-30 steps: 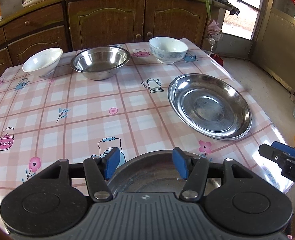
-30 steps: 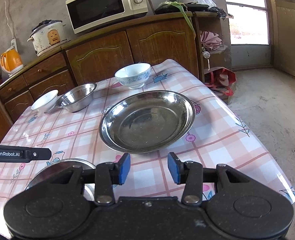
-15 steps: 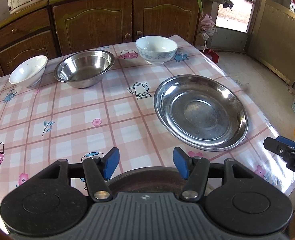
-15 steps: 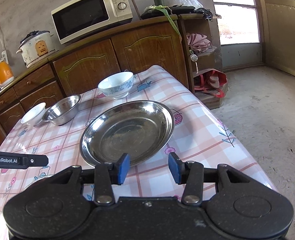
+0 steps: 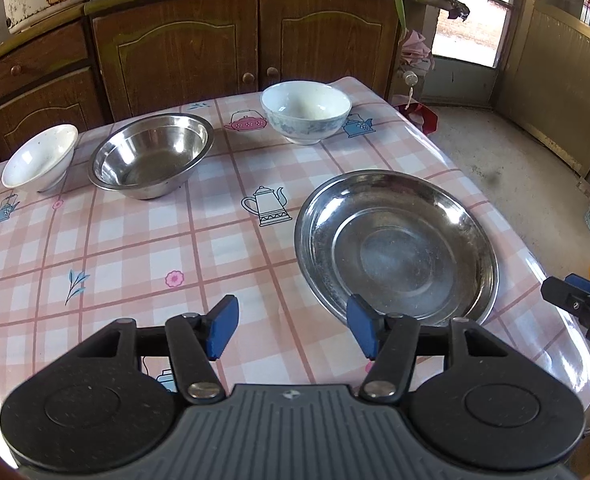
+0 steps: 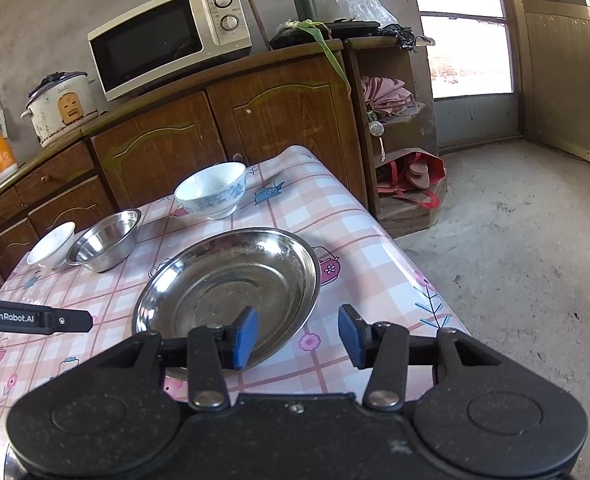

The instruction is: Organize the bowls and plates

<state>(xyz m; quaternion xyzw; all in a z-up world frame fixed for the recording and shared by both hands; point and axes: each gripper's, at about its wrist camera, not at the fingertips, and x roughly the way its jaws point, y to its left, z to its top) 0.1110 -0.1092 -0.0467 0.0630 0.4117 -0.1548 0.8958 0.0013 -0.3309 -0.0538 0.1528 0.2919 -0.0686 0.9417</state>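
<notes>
Gleaming scuffed steel plate (image 5: 397, 246) flat | left hand-held gripper (image 5: 293, 332), right hand-held gripper (image 6: 298, 336) parted, empty

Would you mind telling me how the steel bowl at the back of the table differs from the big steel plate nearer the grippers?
The steel bowl is deep with steep sloping walls; the steel plate is shallow with a broad flat centre. The bowl is narrower across than the plate. The bowl sits right beside the plain white bowl, while the plate lies alone near the table's right edge. Both are shiny metal, upright and empty.
</notes>
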